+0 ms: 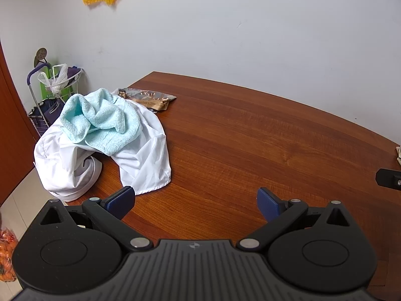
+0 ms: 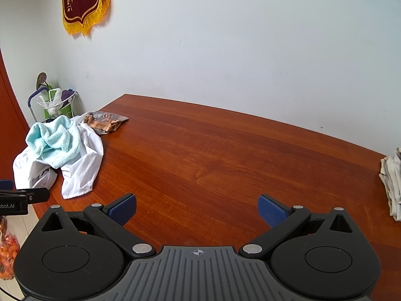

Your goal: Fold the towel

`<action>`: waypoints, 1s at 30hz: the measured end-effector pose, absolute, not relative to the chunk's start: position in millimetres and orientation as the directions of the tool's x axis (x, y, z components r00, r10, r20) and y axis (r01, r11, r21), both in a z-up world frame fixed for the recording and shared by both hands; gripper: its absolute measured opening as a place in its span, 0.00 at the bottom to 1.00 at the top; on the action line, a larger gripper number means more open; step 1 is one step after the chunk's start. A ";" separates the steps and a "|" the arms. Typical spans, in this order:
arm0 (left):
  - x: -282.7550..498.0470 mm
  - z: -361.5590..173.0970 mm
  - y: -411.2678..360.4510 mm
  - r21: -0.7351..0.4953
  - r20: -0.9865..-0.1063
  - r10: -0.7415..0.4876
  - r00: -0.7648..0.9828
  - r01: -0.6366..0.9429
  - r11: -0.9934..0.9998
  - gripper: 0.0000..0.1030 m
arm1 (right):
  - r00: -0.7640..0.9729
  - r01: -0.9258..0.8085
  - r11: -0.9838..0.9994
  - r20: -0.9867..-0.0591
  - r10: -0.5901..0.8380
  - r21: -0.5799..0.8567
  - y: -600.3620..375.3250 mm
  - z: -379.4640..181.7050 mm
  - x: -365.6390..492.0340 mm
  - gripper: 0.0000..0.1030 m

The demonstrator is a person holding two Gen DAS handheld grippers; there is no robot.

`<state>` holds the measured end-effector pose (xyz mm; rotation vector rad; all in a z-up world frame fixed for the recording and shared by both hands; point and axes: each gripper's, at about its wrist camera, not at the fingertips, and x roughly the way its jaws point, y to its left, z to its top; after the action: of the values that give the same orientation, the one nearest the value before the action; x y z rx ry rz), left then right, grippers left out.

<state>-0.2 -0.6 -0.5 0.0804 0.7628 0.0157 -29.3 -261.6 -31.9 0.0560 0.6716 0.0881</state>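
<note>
- The left gripper (image 1: 196, 202) hovers over the near part of a reddish wooden table (image 1: 250, 138), its blue-padded fingers (image 1: 122, 199) spread wide apart and holding nothing.
- The right gripper (image 2: 196, 208) hangs over the same table (image 2: 213, 155), its fingers (image 2: 272, 210) likewise set wide apart, with bare wood between them.
- A crumpled light-blue towel (image 1: 100, 120) sits unfolded on top of a rumpled white garment (image 1: 142, 155) at the table's left edge, ahead and to the left of both grippers; the right wrist view shows the towel (image 2: 54, 140) on the garment (image 2: 80, 168) well apart from the right gripper.
- Just behind the pile lies a patterned brown-and-grey cloth (image 1: 150, 99).
- A folded pale cloth (image 2: 392, 178) rests at the table's right edge.
- A red pennant with gold fringe (image 2: 84, 2) hangs on the white wall, and a wheeled cart (image 1: 47, 100) stands in the corner.
</note>
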 end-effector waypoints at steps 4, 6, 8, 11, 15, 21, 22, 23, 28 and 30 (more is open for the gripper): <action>-0.1 -0.3 0.4 0.078 -0.690 0.041 0.723 0.018 0.997 1.00 | 0.781 -0.060 0.995 -0.617 0.098 0.082 -260.7 -32.0 -29.4 1.00; 0.3 0.1 1.5 0.078 -0.691 0.042 0.722 0.017 0.997 1.00 | 0.782 -0.059 0.995 -0.615 0.099 0.084 -260.5 -32.5 -30.2 1.00; 0.2 0.0 2.6 0.078 -0.691 0.043 0.721 0.016 0.997 1.00 | 0.783 -0.058 0.995 -0.614 0.098 0.084 -260.3 -32.7 -31.9 1.00; -1.3 -0.3 3.4 0.079 -0.690 0.042 0.722 0.017 0.997 1.00 | 0.783 -0.057 0.995 -0.615 0.099 0.087 -259.7 -33.5 -32.6 1.00; -1.7 0.3 5.1 0.079 -0.690 0.042 0.722 0.018 0.997 1.00 | 0.784 -0.056 0.995 -0.613 0.099 0.088 -259.2 -33.7 -34.6 1.00; -4.8 1.2 9.6 0.078 -0.689 0.043 0.723 0.016 0.997 1.00 | 0.784 -0.055 0.995 -0.612 0.098 0.088 -257.6 -33.0 -37.1 1.00; -5.1 1.7 10.7 0.078 -0.689 0.043 0.724 0.015 0.997 1.00 | 0.785 -0.055 0.995 -0.612 0.098 0.088 -257.0 -32.7 -37.4 1.00; -5.4 2.1 11.8 0.078 -0.688 0.044 0.724 0.014 0.997 1.00 | 0.786 -0.055 0.995 -0.611 0.097 0.087 -256.0 -32.2 -37.5 1.00; -7.7 3.2 19.5 0.076 -0.688 0.046 0.724 0.010 0.997 1.00 | 0.787 -0.061 0.994 -0.608 0.101 0.086 -248.9 -32.1 -39.1 1.00; -8.7 4.5 23.8 0.078 -0.686 0.048 0.726 0.008 0.997 1.00 | 0.787 -0.063 0.994 -0.609 0.103 0.086 -243.8 -32.0 -39.1 1.00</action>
<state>-8.7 23.8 4.5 0.0773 0.7576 0.0220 -39.1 -243.9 -32.0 0.0618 0.6594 0.0896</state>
